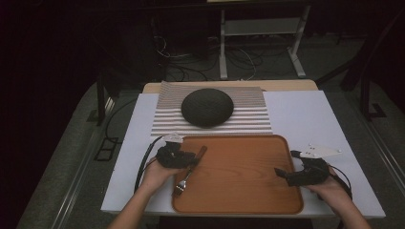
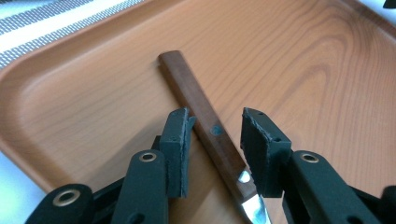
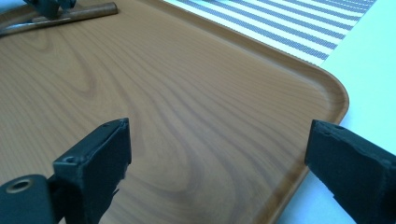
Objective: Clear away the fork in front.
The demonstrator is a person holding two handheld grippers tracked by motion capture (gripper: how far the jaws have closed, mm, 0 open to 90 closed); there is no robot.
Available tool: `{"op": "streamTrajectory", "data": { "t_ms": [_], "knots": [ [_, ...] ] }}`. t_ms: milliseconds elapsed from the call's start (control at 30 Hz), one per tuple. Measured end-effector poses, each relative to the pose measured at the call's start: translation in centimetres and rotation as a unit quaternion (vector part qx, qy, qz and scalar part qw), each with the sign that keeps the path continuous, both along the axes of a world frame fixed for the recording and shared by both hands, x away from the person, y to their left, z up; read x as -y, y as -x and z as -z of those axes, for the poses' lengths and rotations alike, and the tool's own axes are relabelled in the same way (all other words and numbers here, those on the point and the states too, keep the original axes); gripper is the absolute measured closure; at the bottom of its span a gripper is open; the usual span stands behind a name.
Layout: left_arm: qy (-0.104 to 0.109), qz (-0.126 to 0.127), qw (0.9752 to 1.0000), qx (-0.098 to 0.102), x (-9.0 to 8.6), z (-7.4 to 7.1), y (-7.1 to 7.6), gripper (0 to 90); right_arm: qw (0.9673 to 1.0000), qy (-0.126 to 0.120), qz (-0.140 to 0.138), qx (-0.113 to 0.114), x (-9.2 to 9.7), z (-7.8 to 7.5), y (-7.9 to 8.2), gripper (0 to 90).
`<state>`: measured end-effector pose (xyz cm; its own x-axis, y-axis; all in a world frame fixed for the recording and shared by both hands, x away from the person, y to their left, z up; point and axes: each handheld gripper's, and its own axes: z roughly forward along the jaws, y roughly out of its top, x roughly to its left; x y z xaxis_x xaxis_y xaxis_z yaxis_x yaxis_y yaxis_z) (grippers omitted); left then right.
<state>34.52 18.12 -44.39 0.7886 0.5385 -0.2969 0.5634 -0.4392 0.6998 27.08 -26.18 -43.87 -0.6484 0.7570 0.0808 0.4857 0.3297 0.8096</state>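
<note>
A fork (image 1: 187,175) with a brown wooden handle (image 2: 184,81) lies on the left part of an orange wood-grain tray (image 1: 248,176), tines toward the person. My left gripper (image 1: 195,158) is low over it, and in the left gripper view its jaws (image 2: 215,128) straddle the handle with a visible gap on the right side, so it is open. My right gripper (image 1: 285,162) rests at the tray's right edge. Its jaws (image 3: 217,140) stand wide apart over bare tray (image 3: 187,93) with nothing between them. The fork handle (image 3: 88,11) appears far off in the right gripper view.
A dark dome-shaped object (image 1: 207,107) sits on a striped placemat (image 1: 248,119) behind the tray. A white cover (image 1: 305,114) lies over the table. Cables and a metal frame (image 1: 260,28) are on the floor beyond it.
</note>
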Motion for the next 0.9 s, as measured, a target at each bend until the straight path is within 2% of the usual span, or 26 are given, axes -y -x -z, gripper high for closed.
{"op": "streamTrajectory", "data": {
  "t_ms": [100, 233, 500, 667, 900],
  "knots": [
    [0.004, -0.002, 1.0, 0.008, -0.1, -0.2, 0.1, 63.1, 1.0, 0.0, -0.001, 0.001, 0.0, 0.0, 0.0, 7.2],
    [0.007, 0.007, 0.9997, 0.023, 0.2, -0.7, 0.6, 69.8, 1.0, 0.0, -0.001, -0.001, 0.0, 0.0, 0.0, 7.2],
    [0.008, 0.055, 0.9977, 0.039, 1.8, -1.5, 1.7, 89.0, 1.0, 0.0, -0.001, 0.0, 0.0, 0.0, -0.1, 7.2],
    [0.002, 0.077, 0.9962, 0.043, 2.6, -1.3, 2.2, 89.6, 1.0, 0.0, -0.002, -0.001, -0.1, 0.0, -0.1, 7.2],
    [-0.028, 0.069, 0.9967, 0.033, 2.4, -0.6, 1.7, 88.9, 1.0, 0.0, 0.0, -0.002, -0.1, 0.1, -0.1, 7.4]
  ]
}}
